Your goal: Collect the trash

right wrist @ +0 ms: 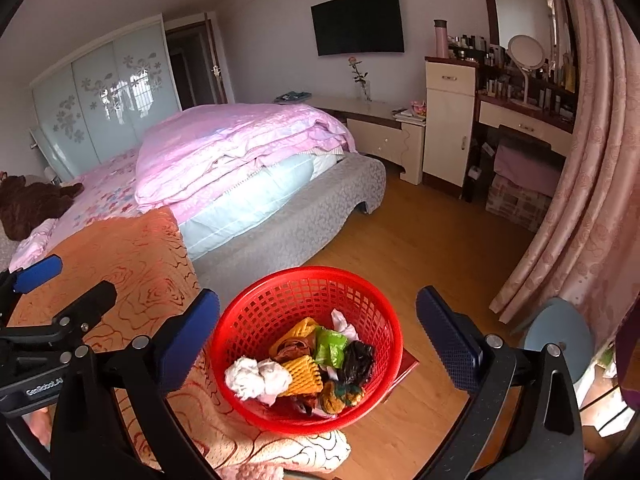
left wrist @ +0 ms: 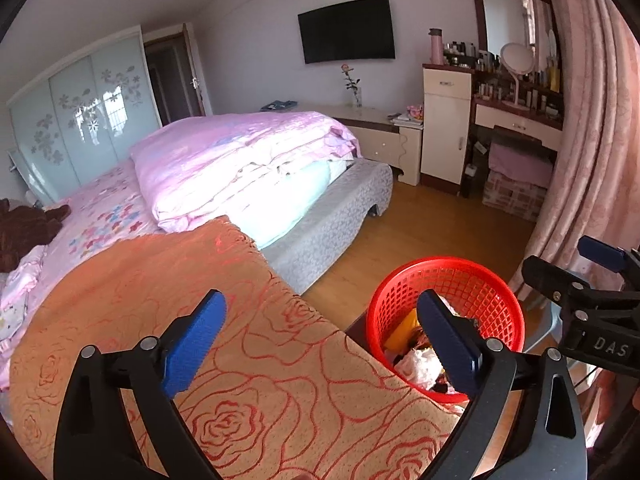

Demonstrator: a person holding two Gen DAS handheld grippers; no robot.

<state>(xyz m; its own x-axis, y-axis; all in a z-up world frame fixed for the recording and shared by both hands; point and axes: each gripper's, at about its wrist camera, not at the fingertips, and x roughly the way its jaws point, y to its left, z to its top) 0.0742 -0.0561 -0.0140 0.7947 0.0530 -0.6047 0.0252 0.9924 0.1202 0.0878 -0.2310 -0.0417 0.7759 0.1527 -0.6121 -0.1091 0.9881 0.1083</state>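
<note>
A red mesh basket stands beside the bed on a small dark red stand. It holds trash: a crumpled white tissue, yellow foam netting, a green wrapper and a black bag. My right gripper hangs open above the basket with nothing between its blue pads. My left gripper is open and empty too, over the orange rose-patterned blanket, with the basket behind its right finger. Each gripper shows at the edge of the other's view.
The bed carries a folded pink quilt and a brown plush toy. Wooden floor runs toward a dressing table and white cabinet. A pink curtain hangs at the right, with a round blue-grey stool below.
</note>
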